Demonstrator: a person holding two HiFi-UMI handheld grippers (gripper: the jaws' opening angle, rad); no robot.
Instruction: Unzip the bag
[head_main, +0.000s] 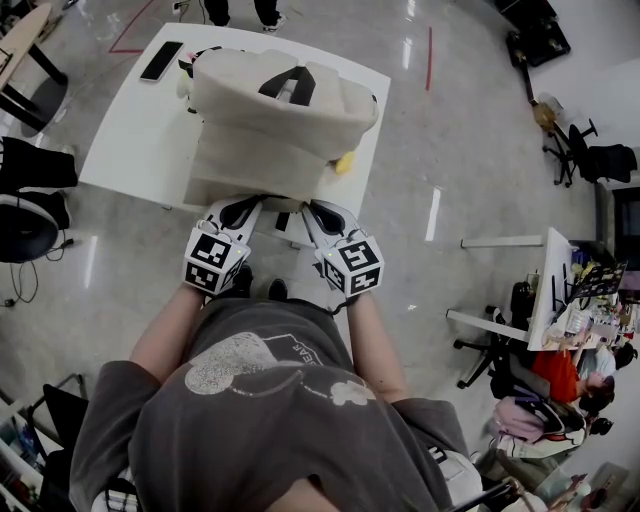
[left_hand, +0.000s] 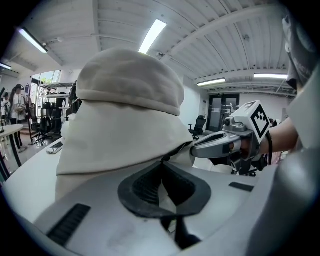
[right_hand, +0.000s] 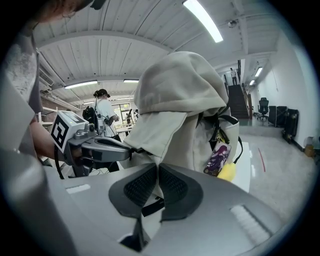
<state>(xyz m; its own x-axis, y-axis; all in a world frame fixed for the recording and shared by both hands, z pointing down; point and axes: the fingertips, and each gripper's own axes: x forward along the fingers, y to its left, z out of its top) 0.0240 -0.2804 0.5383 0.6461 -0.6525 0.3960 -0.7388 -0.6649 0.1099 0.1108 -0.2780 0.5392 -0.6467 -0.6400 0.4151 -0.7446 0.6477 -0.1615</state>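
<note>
Both the left claw (head_main: 250, 203) and right claw (head_main: 312, 208) pinch the bag (head_main: 280, 120) at its near edge, on the table (head_main: 130, 150).

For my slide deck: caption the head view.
A beige bag on a white table, near edge pinched by left gripper and right gripper.

No legible text; the bag (right_hand: 175, 100) carries a tag (right_hand: 216, 159), print too blurred.

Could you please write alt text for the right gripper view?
The right claw is shut on the fabric of the cream backpack, which stands on a white table. The left claw grips the backpack from the left, and a printed tag hangs at its side.
</note>
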